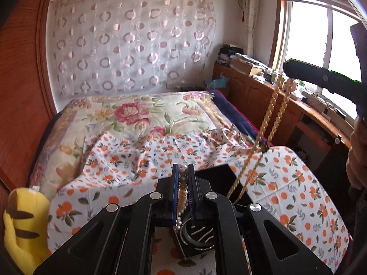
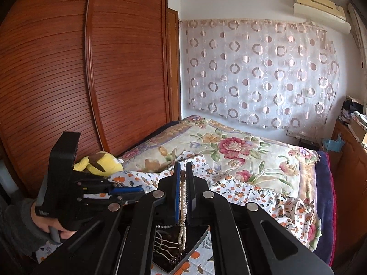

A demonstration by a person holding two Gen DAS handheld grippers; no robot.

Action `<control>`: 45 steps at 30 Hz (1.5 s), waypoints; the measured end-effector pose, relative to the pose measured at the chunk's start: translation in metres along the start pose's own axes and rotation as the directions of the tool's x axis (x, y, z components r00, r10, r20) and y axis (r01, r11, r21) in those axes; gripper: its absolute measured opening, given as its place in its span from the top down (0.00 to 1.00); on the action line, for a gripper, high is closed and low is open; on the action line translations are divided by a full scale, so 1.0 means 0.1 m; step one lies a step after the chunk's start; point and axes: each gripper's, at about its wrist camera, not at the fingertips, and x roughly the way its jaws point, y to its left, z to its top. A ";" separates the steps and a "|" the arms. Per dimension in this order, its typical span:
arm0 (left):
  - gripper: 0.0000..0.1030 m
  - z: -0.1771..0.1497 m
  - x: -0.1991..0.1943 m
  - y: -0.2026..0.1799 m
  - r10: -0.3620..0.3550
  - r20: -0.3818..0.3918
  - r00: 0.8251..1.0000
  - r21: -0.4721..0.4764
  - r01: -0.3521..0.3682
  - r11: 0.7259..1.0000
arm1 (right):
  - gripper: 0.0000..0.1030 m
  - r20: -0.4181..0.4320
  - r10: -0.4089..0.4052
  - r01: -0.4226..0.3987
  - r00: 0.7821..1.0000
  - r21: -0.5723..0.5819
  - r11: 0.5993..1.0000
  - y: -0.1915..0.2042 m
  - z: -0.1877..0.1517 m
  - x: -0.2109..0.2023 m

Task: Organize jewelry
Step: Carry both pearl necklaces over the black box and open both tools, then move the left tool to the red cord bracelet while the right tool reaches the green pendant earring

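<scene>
My left gripper (image 1: 182, 171) is shut on a pearl and bead strand (image 1: 182, 190) that hangs down over a black jewelry box (image 1: 195, 240) with silver wavy lines. My right gripper (image 2: 182, 171) is shut on a pearl and gold necklace (image 2: 182, 197), which hangs over the black box (image 2: 174, 252) holding more jewelry. In the left wrist view the right gripper (image 1: 321, 78) is raised at the upper right, and twisted gold strands (image 1: 273, 112) hang from it to the box. In the right wrist view the left gripper (image 2: 110, 192) is at the lower left.
The box sits on an orange-flowered cloth (image 1: 286, 183) spread over a bed with a floral quilt (image 1: 128, 114). A yellow plush toy (image 1: 25, 224) lies at the left. A wooden wardrobe (image 2: 80, 68) stands left; a cluttered wooden cabinet (image 1: 252, 87) runs under the window.
</scene>
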 end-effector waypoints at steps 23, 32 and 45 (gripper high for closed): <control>0.94 -0.22 0.13 0.08 -0.033 -0.021 0.999 -0.023 0.033 0.999 | 0.95 -0.187 0.008 -0.004 0.982 0.022 1.000 0.02 -0.54 0.66; 0.94 -0.23 0.13 0.05 -0.032 -0.020 0.999 -0.017 0.031 0.999 | 0.95 -0.206 0.018 -0.012 0.978 0.030 0.999 0.05 -0.65 0.68; 0.94 -0.22 -0.14 -0.03 -0.007 -0.003 1.000 0.010 0.007 1.000 | 0.94 -0.196 -0.002 0.007 0.981 0.025 1.000 0.14 -0.69 0.45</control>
